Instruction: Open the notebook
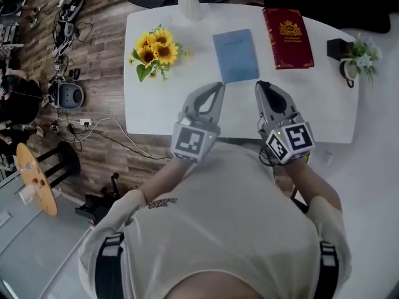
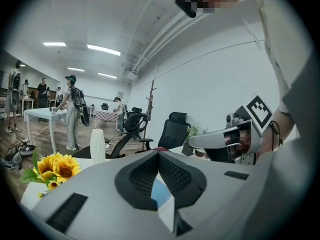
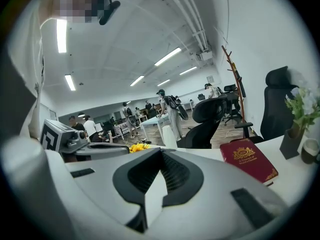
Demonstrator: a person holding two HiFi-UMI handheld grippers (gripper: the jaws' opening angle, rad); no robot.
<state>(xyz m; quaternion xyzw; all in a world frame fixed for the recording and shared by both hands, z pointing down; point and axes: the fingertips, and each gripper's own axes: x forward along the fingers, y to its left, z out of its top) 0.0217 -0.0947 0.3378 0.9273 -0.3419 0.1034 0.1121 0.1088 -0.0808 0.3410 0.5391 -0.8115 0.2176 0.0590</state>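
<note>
Both tools are closed and empty. The left gripper [image 1: 219, 86] has its jaw tips met with nothing between them, and the right gripper [image 1: 260, 85] is pinched shut the same way. They are held side by side over the near part of the white table [image 1: 156, 108], pointing away from the person and a little downward.

The blue notebook [image 1: 235, 55] lies straight ahead of them, closed and flat. Its long axis runs away from the person, leaning slightly, so a short edge faces the grippers. The left tips sit right at the near left corner and the right tips just off the near right corner, so neither hand is clearly nearer. I cannot tell from here whether either tip touches the cover or only hangs above it. I also can't see which long edge is the spine, and the choice of hand to lift the cover depends on that.

Nothing lies between the tips and the notebook. Just to its right, parallel but apart, is a red book [image 1: 287, 37] with a gold crest — close enough to crowd a cover swung that way. Further out on the left is a bunch of sunflowers [image 1: 156, 50], a white vase [image 1: 189, 5] stands at the far edge, and a small potted plant [image 1: 361, 50] and a mug [image 1: 347, 71] sit at the far right, all well clear.
</note>
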